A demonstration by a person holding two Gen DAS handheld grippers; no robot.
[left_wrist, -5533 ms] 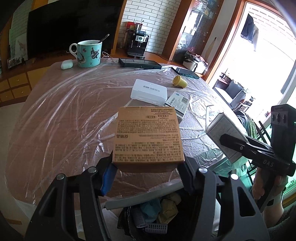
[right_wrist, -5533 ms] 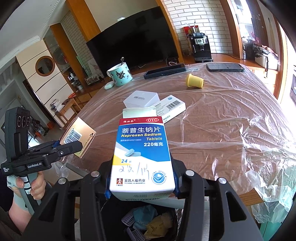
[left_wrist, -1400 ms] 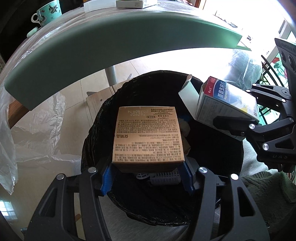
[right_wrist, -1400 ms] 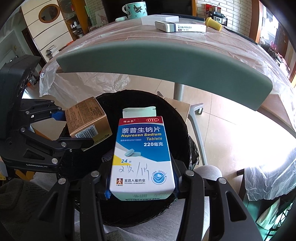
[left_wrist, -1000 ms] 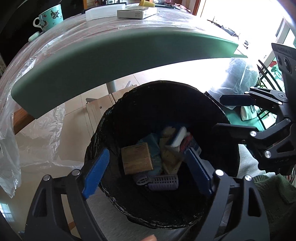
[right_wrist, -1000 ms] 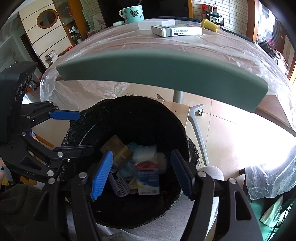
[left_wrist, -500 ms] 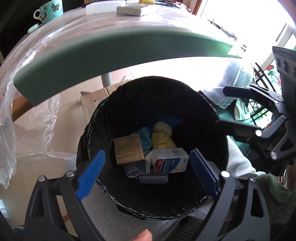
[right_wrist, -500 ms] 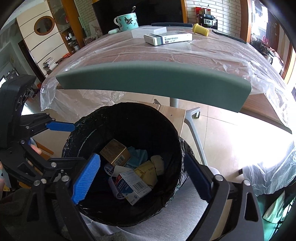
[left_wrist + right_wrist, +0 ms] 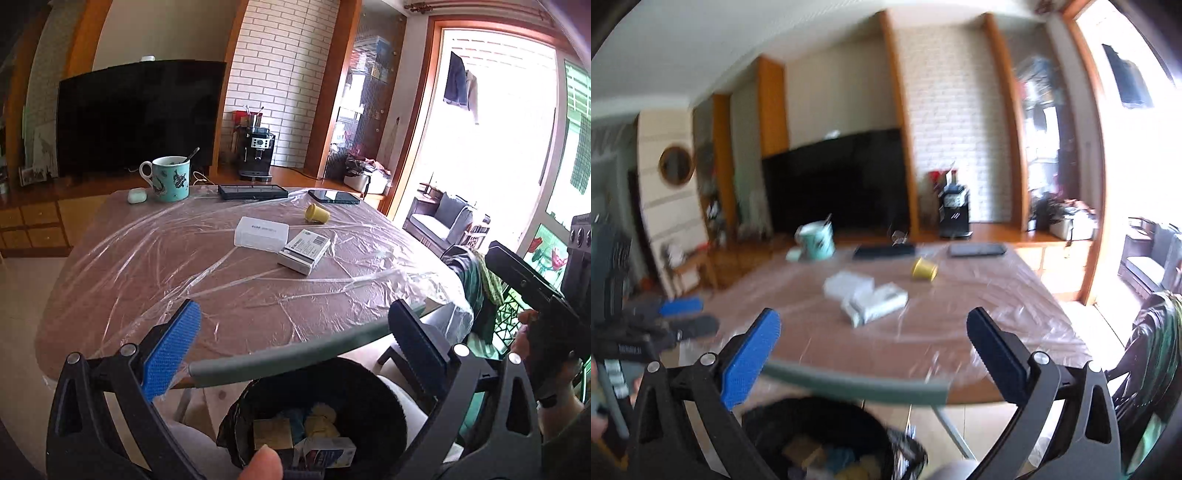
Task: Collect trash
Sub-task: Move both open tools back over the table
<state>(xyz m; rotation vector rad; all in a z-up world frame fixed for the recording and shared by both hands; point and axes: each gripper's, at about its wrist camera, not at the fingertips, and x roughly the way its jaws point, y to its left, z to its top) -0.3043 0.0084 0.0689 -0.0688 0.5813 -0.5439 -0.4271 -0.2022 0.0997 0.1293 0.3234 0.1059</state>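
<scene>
Both grippers are open and empty, raised at the table's near edge above the black trash bin [image 9: 384,391]. In the bin lie a brown box [image 9: 271,434] and a blue-and-white medicine box [image 9: 327,456]. My left gripper [image 9: 295,332] faces the table, where a grey-white medicine box [image 9: 303,252], a white plastic box [image 9: 261,234] and a yellow cap [image 9: 316,213] lie. My right gripper [image 9: 873,334] shows the same items blurred: the medicine box [image 9: 877,303], the white box [image 9: 849,284], the cap [image 9: 923,268] and the bin [image 9: 827,439].
The table [image 9: 140,266] is covered in clear plastic film, with a green padded near edge [image 9: 295,354]. At its far side stand a teal mug with a spoon [image 9: 170,178], a white earbud case [image 9: 136,195], a black tablet [image 9: 253,191] and a phone [image 9: 334,196].
Both grippers opened and dropped the brown box and the blue medicine box into the bin. They have since tilted up from the bin to face the table.
</scene>
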